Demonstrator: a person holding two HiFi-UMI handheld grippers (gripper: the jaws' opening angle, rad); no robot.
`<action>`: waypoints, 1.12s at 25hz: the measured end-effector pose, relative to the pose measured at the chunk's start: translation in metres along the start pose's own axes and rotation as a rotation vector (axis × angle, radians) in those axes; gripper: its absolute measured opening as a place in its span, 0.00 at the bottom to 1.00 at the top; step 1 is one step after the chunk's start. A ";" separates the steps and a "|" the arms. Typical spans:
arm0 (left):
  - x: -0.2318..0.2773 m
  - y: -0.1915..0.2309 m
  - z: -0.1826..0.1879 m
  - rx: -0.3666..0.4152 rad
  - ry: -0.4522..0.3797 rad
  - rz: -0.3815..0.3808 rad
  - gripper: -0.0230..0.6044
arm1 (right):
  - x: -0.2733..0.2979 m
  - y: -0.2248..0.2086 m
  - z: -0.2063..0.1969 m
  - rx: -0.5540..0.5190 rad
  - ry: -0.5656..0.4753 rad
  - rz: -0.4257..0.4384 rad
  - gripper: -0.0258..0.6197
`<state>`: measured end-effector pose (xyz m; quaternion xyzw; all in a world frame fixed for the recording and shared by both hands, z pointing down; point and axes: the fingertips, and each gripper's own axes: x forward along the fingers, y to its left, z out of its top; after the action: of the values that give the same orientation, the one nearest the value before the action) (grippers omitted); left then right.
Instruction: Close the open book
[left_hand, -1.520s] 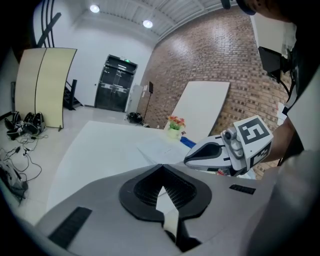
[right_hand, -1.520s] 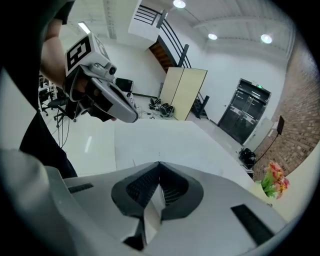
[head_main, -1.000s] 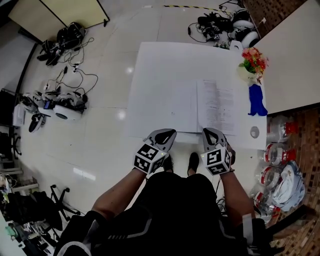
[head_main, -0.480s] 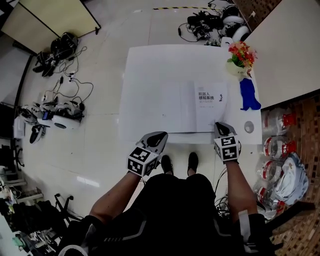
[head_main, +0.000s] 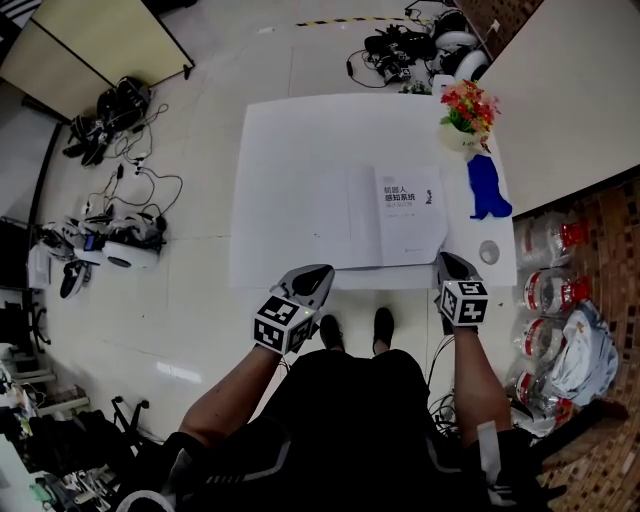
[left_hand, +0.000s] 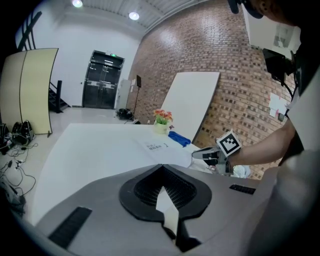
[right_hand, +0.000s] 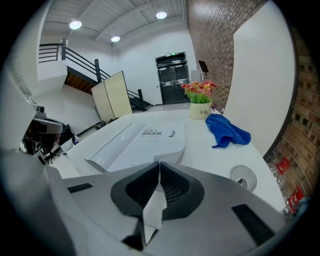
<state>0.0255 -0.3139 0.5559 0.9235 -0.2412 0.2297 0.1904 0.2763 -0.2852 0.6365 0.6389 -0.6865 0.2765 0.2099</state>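
Head view: the book (head_main: 410, 215) is lying flat on the white bench (head_main: 290, 170), titled cover facing up. The left claw (head_main: 318, 276) is hanging at the bench's front edge, left of the book; the right claw (head_main: 450, 262) is sitting just beside its near right corner.

Left gripper view: the jaws are meeting, empty.

Right gripper view: the jaws are likewise pressing together, empty, pointing toward the book.
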 end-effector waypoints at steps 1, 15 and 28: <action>0.001 0.000 0.001 -0.004 -0.003 0.000 0.03 | -0.001 -0.004 -0.004 0.020 0.002 -0.006 0.04; 0.003 0.004 0.020 -0.021 -0.059 0.009 0.03 | -0.028 -0.023 -0.013 0.013 0.043 -0.075 0.04; -0.059 0.054 0.040 -0.100 -0.220 0.190 0.03 | -0.009 0.167 0.084 -0.784 -0.070 0.210 0.07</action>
<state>-0.0360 -0.3547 0.5056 0.9054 -0.3581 0.1320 0.1859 0.1165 -0.3274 0.5479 0.4459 -0.8082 -0.0083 0.3845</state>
